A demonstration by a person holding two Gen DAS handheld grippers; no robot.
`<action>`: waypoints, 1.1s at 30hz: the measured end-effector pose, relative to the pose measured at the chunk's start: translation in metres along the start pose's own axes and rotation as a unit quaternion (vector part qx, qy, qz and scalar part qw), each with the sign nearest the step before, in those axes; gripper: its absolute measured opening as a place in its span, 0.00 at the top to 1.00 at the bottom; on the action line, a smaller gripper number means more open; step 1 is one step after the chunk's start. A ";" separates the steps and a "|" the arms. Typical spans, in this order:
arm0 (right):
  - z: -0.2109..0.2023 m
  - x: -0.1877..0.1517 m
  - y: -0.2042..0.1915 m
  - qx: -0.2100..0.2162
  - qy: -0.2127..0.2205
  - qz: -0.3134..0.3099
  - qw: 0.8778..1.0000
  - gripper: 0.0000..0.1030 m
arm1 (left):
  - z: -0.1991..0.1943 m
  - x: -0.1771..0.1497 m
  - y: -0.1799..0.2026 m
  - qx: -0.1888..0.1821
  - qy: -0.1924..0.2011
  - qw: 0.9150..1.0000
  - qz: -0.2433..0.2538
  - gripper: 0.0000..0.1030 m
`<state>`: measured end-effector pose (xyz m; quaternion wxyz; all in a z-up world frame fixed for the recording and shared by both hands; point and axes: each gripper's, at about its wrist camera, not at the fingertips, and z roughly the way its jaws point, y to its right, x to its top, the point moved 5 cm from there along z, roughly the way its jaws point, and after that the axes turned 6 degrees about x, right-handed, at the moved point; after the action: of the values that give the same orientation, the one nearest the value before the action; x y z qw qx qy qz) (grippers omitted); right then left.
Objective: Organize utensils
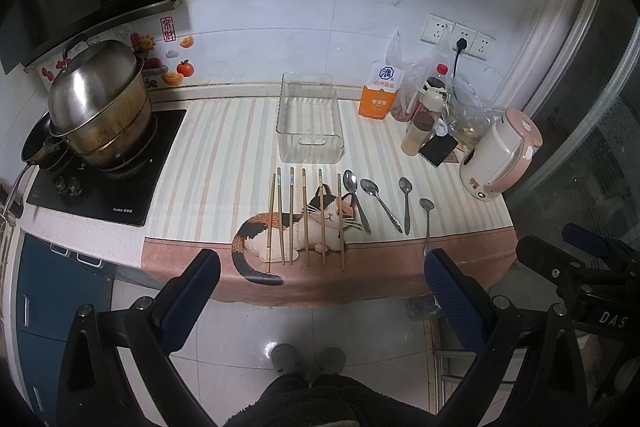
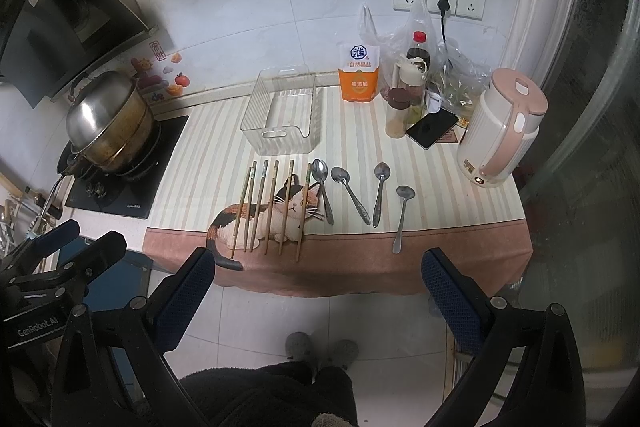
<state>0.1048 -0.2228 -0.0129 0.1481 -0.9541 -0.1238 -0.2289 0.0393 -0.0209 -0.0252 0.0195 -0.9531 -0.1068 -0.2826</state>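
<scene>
Several wooden chopsticks (image 1: 304,217) (image 2: 272,207) lie side by side on a striped cat-print cloth (image 1: 224,155) (image 2: 440,179). To their right lie several metal spoons (image 1: 380,203) (image 2: 354,195). An empty clear plastic bin (image 1: 310,125) (image 2: 282,113) stands behind them. My left gripper (image 1: 322,263) is open and held back from the counter's front edge, with nothing between its blue pads. My right gripper (image 2: 318,263) is likewise open and empty, above the floor. Each gripper shows at the edge of the other's view.
A steel pot (image 1: 100,107) (image 2: 106,125) sits on a black stove (image 1: 120,187) at the left. An orange salt bag (image 1: 380,93) (image 2: 358,75), bottles, plastic bags, a phone (image 1: 438,149) (image 2: 432,127) and a pink kettle (image 1: 502,155) (image 2: 502,129) crowd the back right. A person's feet (image 1: 308,359) stand on the tiled floor.
</scene>
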 end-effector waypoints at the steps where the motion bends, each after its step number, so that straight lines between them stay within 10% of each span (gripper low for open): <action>1: 0.000 0.000 0.000 0.000 0.000 0.000 1.000 0.00 | 0.000 0.000 -0.001 0.000 0.000 1.000 -0.001 0.00; 33: -0.006 0.011 0.005 0.002 0.012 -0.001 1.000 0.00 | 0.000 0.009 0.010 0.000 0.001 1.000 -0.003 0.00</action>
<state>0.1133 -0.2277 -0.0033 0.1511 -0.9509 -0.1238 -0.2401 0.0489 -0.0293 -0.0196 0.0184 -0.9525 -0.1093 -0.2837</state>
